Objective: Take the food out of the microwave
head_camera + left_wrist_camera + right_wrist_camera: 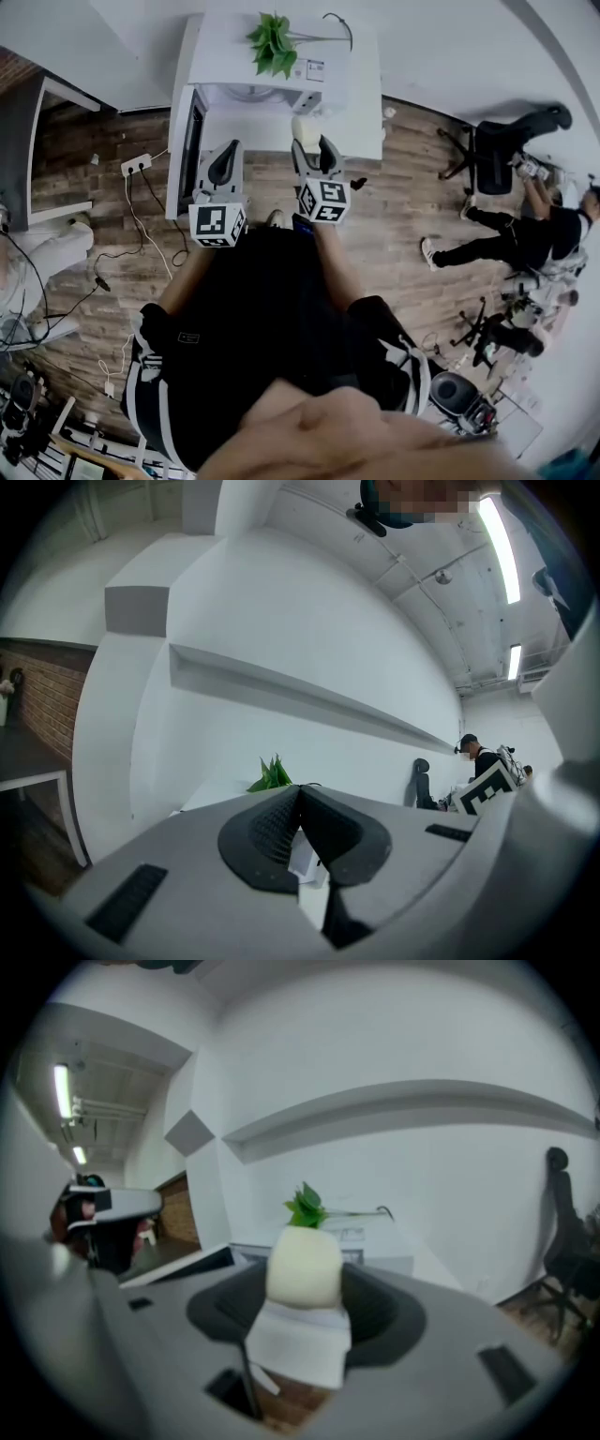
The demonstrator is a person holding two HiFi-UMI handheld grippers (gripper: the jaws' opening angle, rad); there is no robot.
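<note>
The left tongs [300, 803] meet empty, a green plant [272, 774] beyond.

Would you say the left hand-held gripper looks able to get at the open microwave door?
Probably yes: the left hand-held gripper, shut and empty, sits right beside the microwave door with nothing visible between them.

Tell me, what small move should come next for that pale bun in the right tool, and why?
Probably lower it onto the bare table in front of the microwave. The right tool is shut on the bun, which is already outside the microwave, whose door hangs open. The left tool is shut and empty.
</note>
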